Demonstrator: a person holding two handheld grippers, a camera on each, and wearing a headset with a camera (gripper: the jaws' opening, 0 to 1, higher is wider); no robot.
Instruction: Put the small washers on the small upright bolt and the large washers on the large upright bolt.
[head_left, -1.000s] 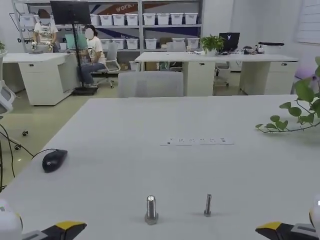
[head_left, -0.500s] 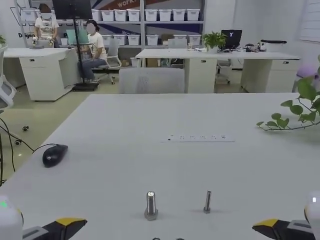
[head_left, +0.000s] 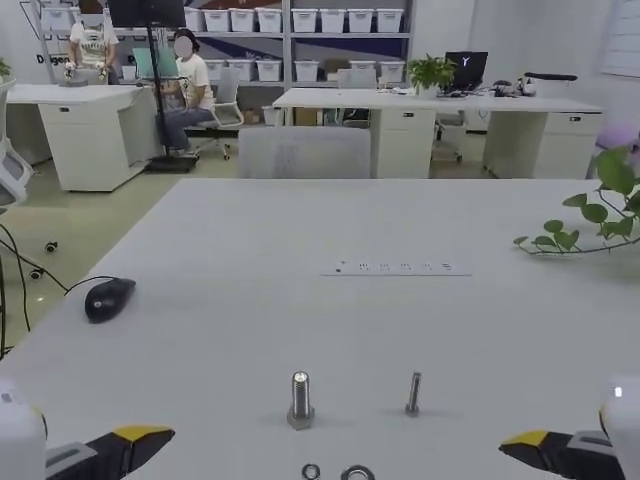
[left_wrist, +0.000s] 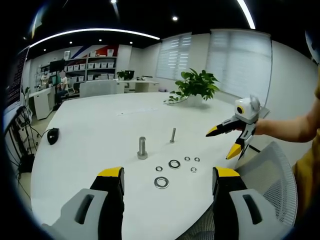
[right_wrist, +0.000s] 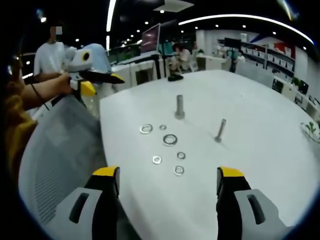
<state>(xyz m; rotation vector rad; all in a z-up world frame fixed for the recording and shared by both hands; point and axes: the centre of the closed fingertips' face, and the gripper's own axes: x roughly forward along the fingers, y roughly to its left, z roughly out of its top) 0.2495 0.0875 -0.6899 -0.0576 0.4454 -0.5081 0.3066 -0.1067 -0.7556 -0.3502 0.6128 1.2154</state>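
The big bolt (head_left: 301, 399) is standing upright near the desk's (head_left: 250, 300) front edge, and the small bolt (head_left: 413, 393) is standing just to its right. The washers (left_wrist: 174, 163), seemingly six, are lying loose in front of the big bolt, toward the person. The left tongs (left_wrist: 169, 172) and right tongs (right_wrist: 168, 171) are hovering off the desk's front edge on either side of the big bolt, spread wide and gripping nothing.

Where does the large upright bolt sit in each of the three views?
Head view: large bolt low centre, left of the small bolt.
Left gripper view: large bolt centre, beyond the loose washers.
Right gripper view: large bolt upper centre, beyond the washers.
Shared landmark: the small bolt, to its right in all three.
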